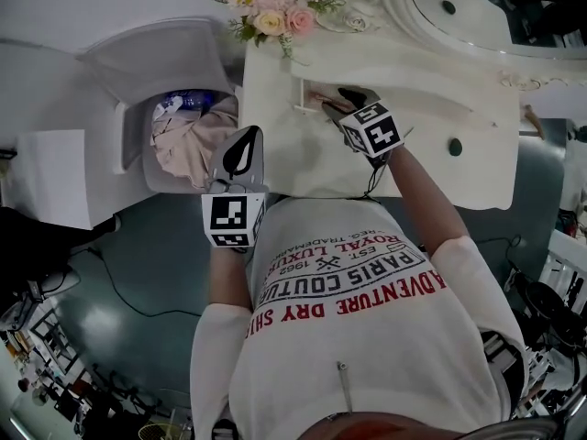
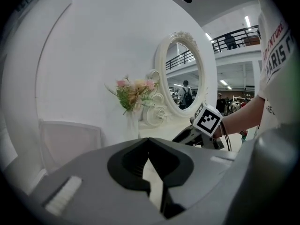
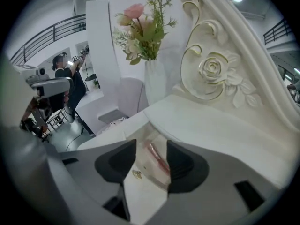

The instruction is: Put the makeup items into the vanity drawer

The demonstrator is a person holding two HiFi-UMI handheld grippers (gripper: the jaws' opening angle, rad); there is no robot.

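Wide open and empty, the right hand-held gripper [image 3: 151, 146] hovers over the open vanity drawer [image 3: 142, 156]. A slim pink makeup tube [image 3: 158, 159] lies there just below its jaws, its long axis running roughly near to far. The left hand-held gripper [image 2: 149, 140], closed on nothing, hangs farther off.

Wearer: white short-sleeved T-shirt [image 1: 367, 356] with red and dark block lettering across the chest. The sleeves [image 1: 218, 346] are plain white.

Hand tools: grey moulded-plastic left claw [image 2: 149, 142] with a smooth matte shell, black inner pads [image 2: 127, 165] and one pale ribbed strip [image 2: 61, 196] on the shell's flank. The grey moulded-plastic right claw [image 3: 152, 146] has the same build, with a dark rectangular slot [image 3: 247, 192] in its shell.

Each carries a white cube with black square markers: left cube [image 1: 232, 220], right cube [image 1: 371, 129]. A thin black cable [image 1: 371, 180] hangs below the right cube.
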